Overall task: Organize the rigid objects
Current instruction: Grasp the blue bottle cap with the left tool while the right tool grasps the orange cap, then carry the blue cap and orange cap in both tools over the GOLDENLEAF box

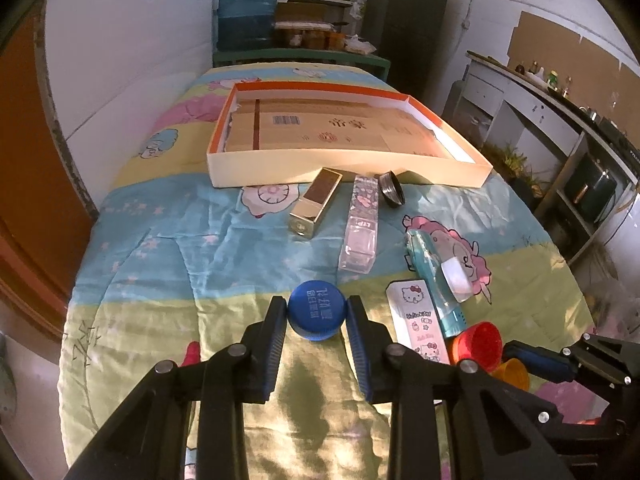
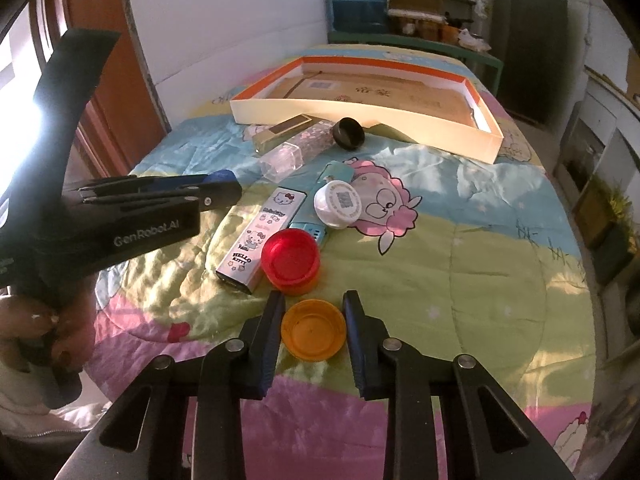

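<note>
My left gripper [image 1: 317,314] is shut on a blue bottle cap [image 1: 316,312], just above the quilt. My right gripper [image 2: 314,322] is shut on an orange cap [image 2: 313,330] lying open side up. A red cap [image 2: 291,261] sits just beyond it. A Hello Kitty tin [image 2: 262,236], a teal bottle with a white lid [image 2: 338,204], a clear case [image 1: 359,229], a gold box [image 1: 316,202] and a black ring cap [image 1: 391,190] lie in front of the shallow orange-rimmed box [image 1: 344,168], whose inside holds only flat cardboard.
The table is covered by a cartoon quilt [image 1: 180,240]. A white wall and brown door [image 1: 24,184] are on the left. A blue water jug [image 1: 246,8] and shelves stand behind. A counter [image 1: 560,112] runs along the right.
</note>
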